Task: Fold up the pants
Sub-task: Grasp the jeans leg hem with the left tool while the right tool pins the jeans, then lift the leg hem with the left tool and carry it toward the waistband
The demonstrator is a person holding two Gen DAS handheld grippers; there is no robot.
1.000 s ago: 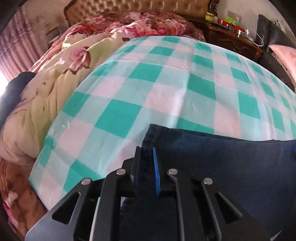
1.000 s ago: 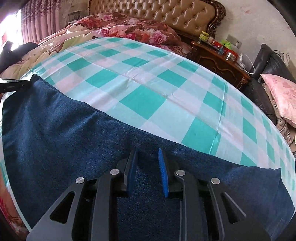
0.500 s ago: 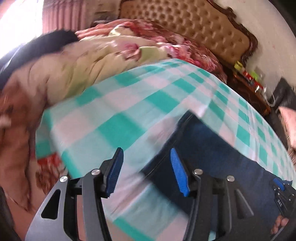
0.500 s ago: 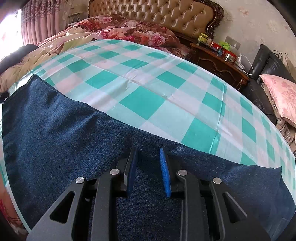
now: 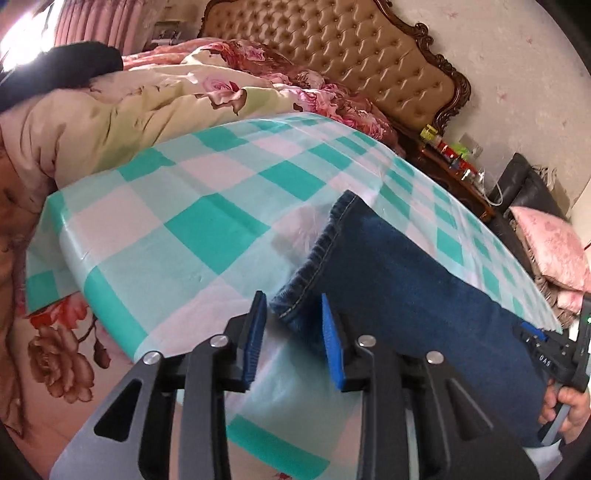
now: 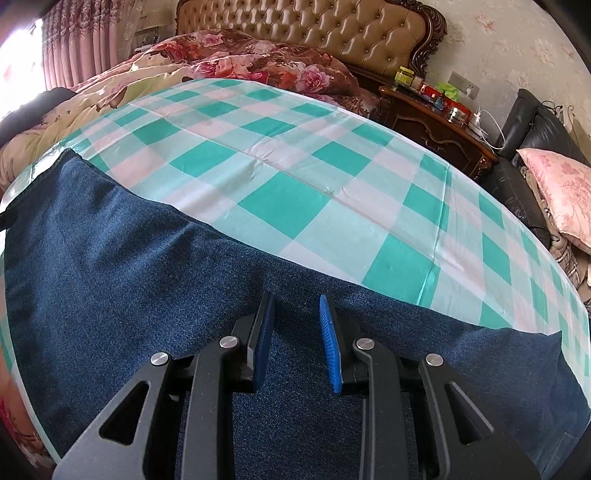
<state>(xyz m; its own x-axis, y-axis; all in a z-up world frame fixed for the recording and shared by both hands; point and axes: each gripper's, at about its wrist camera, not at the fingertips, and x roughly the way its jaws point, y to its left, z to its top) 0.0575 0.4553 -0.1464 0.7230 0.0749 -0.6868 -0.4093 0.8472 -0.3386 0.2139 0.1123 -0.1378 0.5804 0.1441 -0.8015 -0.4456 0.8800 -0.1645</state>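
Note:
Dark blue denim pants (image 5: pixel 406 295) lie flat along the near edge of the table covered in a teal-and-white checked cloth (image 5: pixel 207 206). In the left wrist view the stitched hem end of the pants (image 5: pixel 314 258) points toward my left gripper (image 5: pixel 291 332), which is open, with the hem corner between its blue pads and not gripped. In the right wrist view the pants (image 6: pixel 147 266) spread across the near half of the cloth (image 6: pixel 295 173). My right gripper (image 6: pixel 295 336) hovers over the denim, jaws open and holding nothing. It also shows in the left wrist view (image 5: pixel 554 358).
A bed with floral quilts (image 5: pixel 122 110) and a tufted headboard (image 6: pixel 314 29) stands behind the table. A wooden nightstand with small items (image 6: pixel 436 110) and a black sofa with a pink pillow (image 6: pixel 561 192) are at the right. The table's left edge (image 5: pixel 51 236) drops to a floral floor.
My left gripper let go of the hem, opened and pulled back left, now facing the hem end. My right gripper opened a little wider over the denim.

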